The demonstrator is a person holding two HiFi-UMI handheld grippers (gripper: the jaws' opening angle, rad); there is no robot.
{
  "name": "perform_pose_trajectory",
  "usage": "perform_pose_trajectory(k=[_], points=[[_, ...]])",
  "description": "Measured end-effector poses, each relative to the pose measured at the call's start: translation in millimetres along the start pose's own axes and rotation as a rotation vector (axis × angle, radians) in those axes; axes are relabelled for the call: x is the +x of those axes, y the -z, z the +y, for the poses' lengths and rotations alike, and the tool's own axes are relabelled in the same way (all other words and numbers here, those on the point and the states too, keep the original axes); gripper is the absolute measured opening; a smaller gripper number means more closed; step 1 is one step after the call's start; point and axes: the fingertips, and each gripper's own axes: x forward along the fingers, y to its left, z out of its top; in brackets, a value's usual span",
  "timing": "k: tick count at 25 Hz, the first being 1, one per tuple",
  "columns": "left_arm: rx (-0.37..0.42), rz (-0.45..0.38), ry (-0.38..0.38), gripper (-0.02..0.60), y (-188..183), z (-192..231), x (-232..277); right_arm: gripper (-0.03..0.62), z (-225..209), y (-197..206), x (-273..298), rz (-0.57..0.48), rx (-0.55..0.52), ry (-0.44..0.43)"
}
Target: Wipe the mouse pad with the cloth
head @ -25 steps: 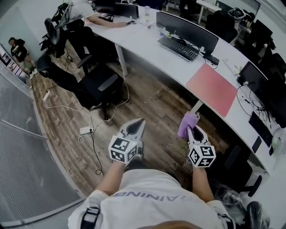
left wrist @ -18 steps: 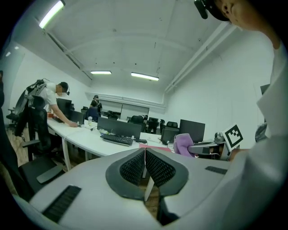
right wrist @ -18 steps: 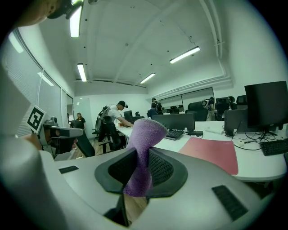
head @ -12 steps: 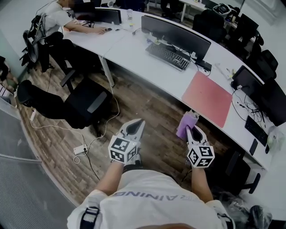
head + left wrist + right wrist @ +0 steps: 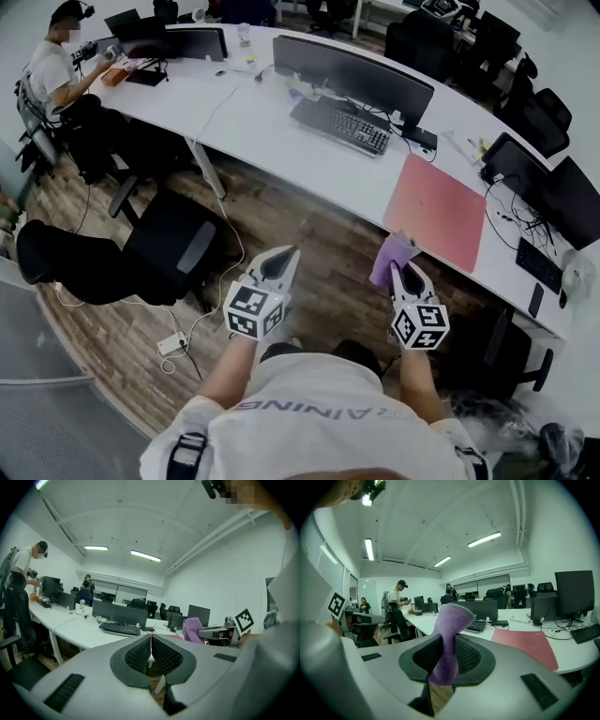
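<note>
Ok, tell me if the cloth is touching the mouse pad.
Apart. The right gripper view shows the cloth pinched upright in the right claw, the mouse pad lying on the desk beyond it.

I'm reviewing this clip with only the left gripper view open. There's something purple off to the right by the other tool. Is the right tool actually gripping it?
Observer: Yes. The right gripper view shows the right tool shut on a purple cloth that sticks up from between its jaws.
Reviewer: Where's the mouse pad? I only get a red sliver.
Observer: In the head view the red mouse pad lies flat on the white desk, just ahead of the cloth, which is not on it.
Reviewer: And where is the left tool?
Observer: The head view puts the left tool over the wooden floor, short of the desk.
</note>
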Motion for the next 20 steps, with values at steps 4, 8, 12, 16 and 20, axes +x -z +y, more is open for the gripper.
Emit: perform_pose_trajectory(k=[4, 8, 12, 16, 20], points=[[0.006, 0.016, 0.042, 0.032, -3.7, 5.3, 30.0, 0.094, -19.9, -3.9, 14.0, 0.002, 0.013, 0.043], [0.015, 0.03, 0.059, 0.032, -9.0, 8.1, 62.9, 0.094, -45.3, -6.9, 32.4, 0.003, 0.029, 0.062], [0.021, 0.039, 0.05, 0.032, -15.7, 7.5, 104.2, 0.094, -80.2, -13.7, 55.1, -0.002, 0.037, 0.054], [0.031, 0.033, 0.047, 0.032, -29.6, -5.9, 156.6, 0.094, -132.0, -26.4, 75.0, -0.012, 0.043, 0.052], [0.04, 0.038, 0.041, 0.032, -43.1, -24.1, 213.9, 0.094, -191.3, -37.7, 92.6, -0.01, 0.05, 0.049]])
